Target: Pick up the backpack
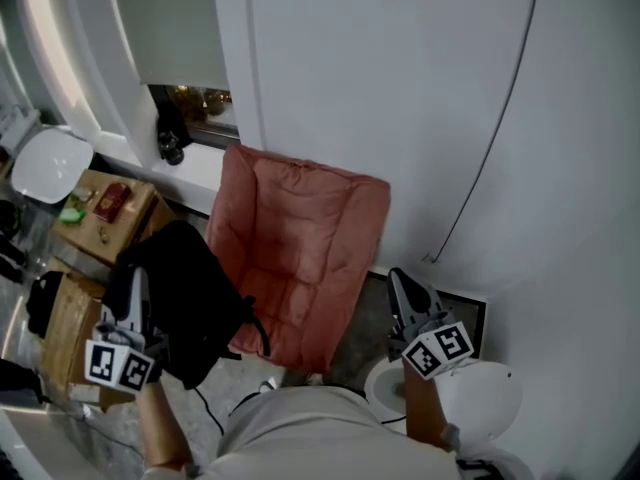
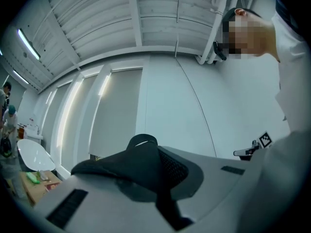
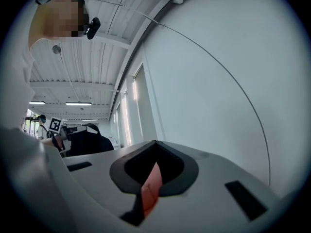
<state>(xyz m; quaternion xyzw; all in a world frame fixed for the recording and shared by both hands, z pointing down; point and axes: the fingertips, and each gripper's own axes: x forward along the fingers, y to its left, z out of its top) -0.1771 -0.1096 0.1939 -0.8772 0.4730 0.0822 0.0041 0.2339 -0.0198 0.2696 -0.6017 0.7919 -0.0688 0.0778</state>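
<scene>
The left gripper (image 1: 137, 286) is pinched shut on the top loop (image 2: 143, 140) of the black backpack (image 1: 190, 303). The bag hangs just left of the pink chair (image 1: 300, 258). The right gripper (image 1: 400, 283), right of the chair, has its jaws together and holds nothing. To lift well, I think you should squeeze hard and go straight up slowly, so the bag does not swing. Its long side seems to run up and down, top up.
</scene>
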